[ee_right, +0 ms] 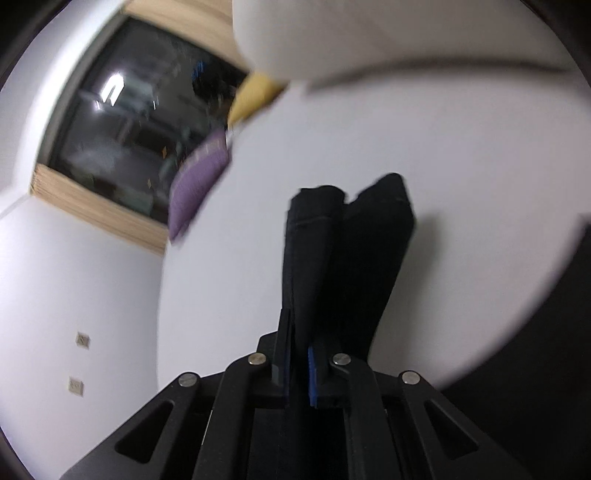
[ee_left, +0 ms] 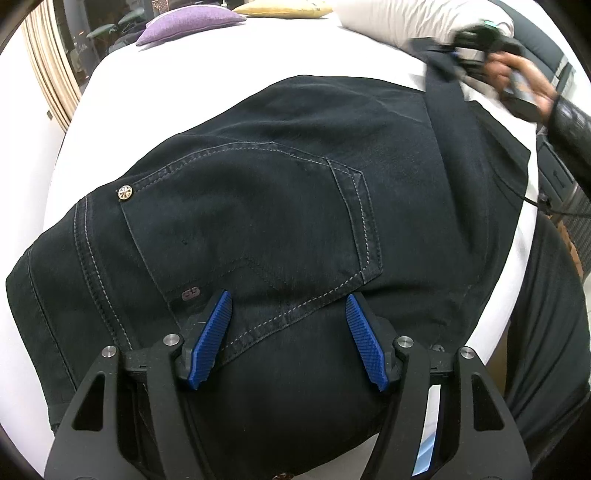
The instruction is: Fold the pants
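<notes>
Pants (ee_left: 280, 206), dark denim with pale stitching, are lying spread across a white bed (ee_left: 229, 62), seat side up, with a back pocket (ee_left: 251, 221) and a small metal rivet (ee_left: 125, 193) facing the left wrist camera. Left gripper (ee_left: 288, 332) is hovering close over the waistband end, its blue ribbed pads (ee_left: 210, 339) standing well apart with fabric beneath them; the pads are not pressing on the cloth, so nothing is gripped there. Whether the fingertips are touching the denim cannot be told.

Right gripper (ee_right: 297, 373) is gripping the leg ends, its jaws drawn almost together on a thin edge of the dark fabric. Two hem ends (ee_right: 347, 236) are sticking out past the fingers, side by side (the right wrist view is blurred, so finer detail is not readable). In the left wrist view the same gripper is appearing at the far right of the bed, with one leg (ee_left: 443, 110) running up from the seat to meet it, raised off the sheet there. A person's hand (ee_left: 524, 85) in a dark sleeve (ee_left: 572, 125) is holding that tool.

A purple cushion (ee_left: 188, 22) and a yellow cushion (ee_left: 284, 7) are sitting at the far edge of the bed, well apart from the pants. A white pillow (ee_left: 399, 18) is lying near the right gripper.
</notes>
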Demonstrator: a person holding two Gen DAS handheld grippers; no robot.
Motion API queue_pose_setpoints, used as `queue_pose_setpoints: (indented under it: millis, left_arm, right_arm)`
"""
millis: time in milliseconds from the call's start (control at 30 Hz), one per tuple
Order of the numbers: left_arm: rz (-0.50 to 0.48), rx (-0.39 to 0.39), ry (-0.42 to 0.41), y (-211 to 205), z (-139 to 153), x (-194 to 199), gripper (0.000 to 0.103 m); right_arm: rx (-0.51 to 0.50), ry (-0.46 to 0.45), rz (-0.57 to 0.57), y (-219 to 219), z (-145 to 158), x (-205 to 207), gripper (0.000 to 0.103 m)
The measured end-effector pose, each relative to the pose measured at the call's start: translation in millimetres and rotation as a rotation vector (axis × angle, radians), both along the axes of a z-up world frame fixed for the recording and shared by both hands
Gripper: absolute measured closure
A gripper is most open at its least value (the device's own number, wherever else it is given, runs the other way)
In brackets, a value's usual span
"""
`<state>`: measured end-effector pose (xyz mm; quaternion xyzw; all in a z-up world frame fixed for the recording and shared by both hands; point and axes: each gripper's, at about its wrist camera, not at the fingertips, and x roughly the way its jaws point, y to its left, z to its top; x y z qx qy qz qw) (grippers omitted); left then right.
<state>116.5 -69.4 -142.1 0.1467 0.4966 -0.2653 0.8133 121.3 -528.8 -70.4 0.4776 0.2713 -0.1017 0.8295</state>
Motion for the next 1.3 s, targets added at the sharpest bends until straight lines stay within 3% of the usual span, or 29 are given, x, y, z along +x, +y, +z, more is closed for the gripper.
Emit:
queue_pose_setpoints:
  millis: [133,267,367,533,700,767,967,1233,1300]
  left_arm:
    - [0.005,-0.009,0.003,2.1,0.7,0.6,0.040]
    - [0.004,-0.003,0.002,3.6,0.4,1.3,0.040]
    - [0.005,0.006,0.006,2.8,1.0,1.6,0.040]
    - [0.009,0.023,-0.003,-0.9,2.2,-0.2,0.039]
    - [0.014,0.030,-0.008,-6.6,3.4,-4.1,0.039]
    - [0.016,0.033,-0.009,-9.7,3.5,-6.2,0.039]
    - [0.016,0.037,-0.009,-16.2,2.9,-9.1,0.039]
    - [0.020,0.029,-0.015,-14.6,1.4,-11.4,0.039]
    - [0.018,0.026,-0.015,-13.4,1.3,-12.1,0.039]
  right_arm:
    - [-0.026,0.019,-0.151,-22.6,3.7,-97.5,0.096]
    - [0.064,0.243,-0.243,-46.2,-48.9,-160.7,0.089]
    - [0.084,0.196,-0.280,-45.8,-59.3,-192.7,0.089]
    - [0.064,0.143,-0.258,-35.3,-55.8,-196.9,0.093]
    - [0.174,0.111,-0.268,-43.1,-66.2,-197.0,0.093]
    - [0.218,0.084,-0.306,-47.1,-69.5,-201.7,0.082]
    - [0.281,0.068,-0.361,-52.9,-72.7,-204.3,0.067]
    - [0.296,0.094,-0.325,-51.5,-78.0,-188.7,0.066]
    - [0.278,0.102,-0.296,-52.3,-75.1,-180.3,0.075]
